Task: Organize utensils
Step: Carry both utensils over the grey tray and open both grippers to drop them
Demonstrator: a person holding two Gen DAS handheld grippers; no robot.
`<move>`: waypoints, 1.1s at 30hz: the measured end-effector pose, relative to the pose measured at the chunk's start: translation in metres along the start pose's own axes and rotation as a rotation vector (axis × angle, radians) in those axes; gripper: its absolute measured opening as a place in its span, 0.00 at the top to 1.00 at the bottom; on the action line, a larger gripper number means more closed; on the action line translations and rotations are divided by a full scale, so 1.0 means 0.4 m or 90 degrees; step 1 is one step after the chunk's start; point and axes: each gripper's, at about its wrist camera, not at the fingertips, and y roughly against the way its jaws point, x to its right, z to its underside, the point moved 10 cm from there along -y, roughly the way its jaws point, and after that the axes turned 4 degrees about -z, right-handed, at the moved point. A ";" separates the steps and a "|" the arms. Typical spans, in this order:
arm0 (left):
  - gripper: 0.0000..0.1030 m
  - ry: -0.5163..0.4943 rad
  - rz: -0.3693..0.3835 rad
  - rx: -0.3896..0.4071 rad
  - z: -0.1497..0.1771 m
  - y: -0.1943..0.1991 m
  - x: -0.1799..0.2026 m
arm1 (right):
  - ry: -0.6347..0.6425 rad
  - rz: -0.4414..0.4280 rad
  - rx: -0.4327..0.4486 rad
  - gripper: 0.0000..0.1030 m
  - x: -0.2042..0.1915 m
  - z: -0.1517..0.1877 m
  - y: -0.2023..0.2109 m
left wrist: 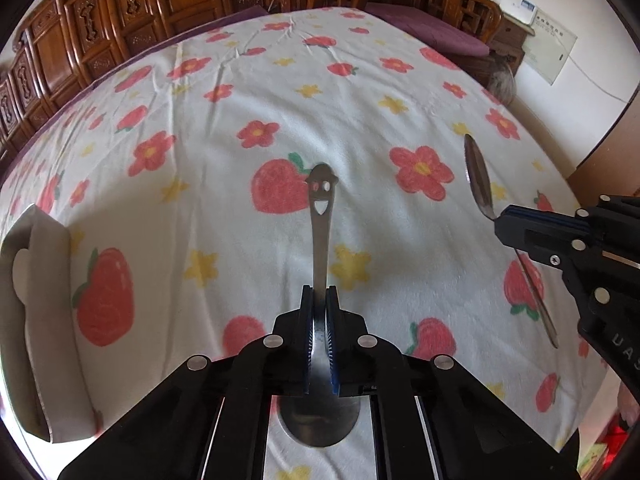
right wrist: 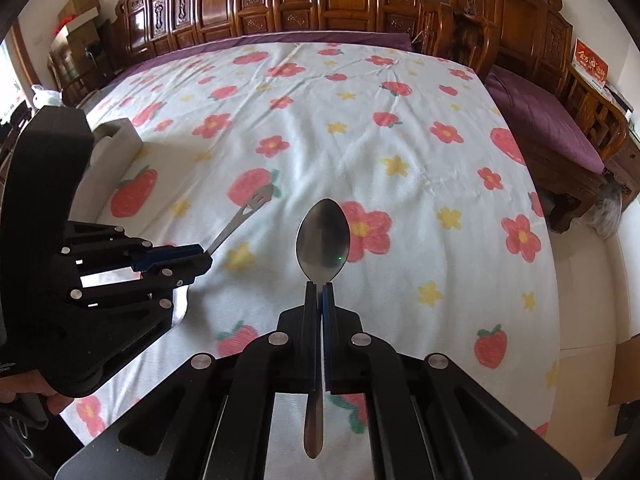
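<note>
Left gripper (left wrist: 320,300) closed on the smiley-handled spoon (left wrist: 321,216), pads clamped just above the bowl, handle pointing forward along the fingers. Right gripper (right wrist: 319,294) closed on the plain spoon (right wrist: 323,236) at its neck, bowl ahead, handle trailing underneath. Both utensils are held above the flowered cloth (left wrist: 360,100). The beige holder (left wrist: 36,280) lies at the cloth's left edge, nearer the left gripper; judged next move, carrying both long axes leftward to it
</note>
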 end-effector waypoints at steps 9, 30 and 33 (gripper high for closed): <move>0.95 0.028 0.002 0.055 -0.001 0.121 -0.113 | 0.022 -0.026 0.028 0.97 -0.131 -0.051 0.028; 0.95 0.117 -0.052 0.108 0.063 0.301 -0.501 | 0.070 -0.126 0.081 0.97 -0.501 -0.214 0.043; 0.95 0.132 -0.053 0.108 0.071 0.295 -0.549 | 0.079 -0.133 0.081 0.97 -0.541 -0.229 0.037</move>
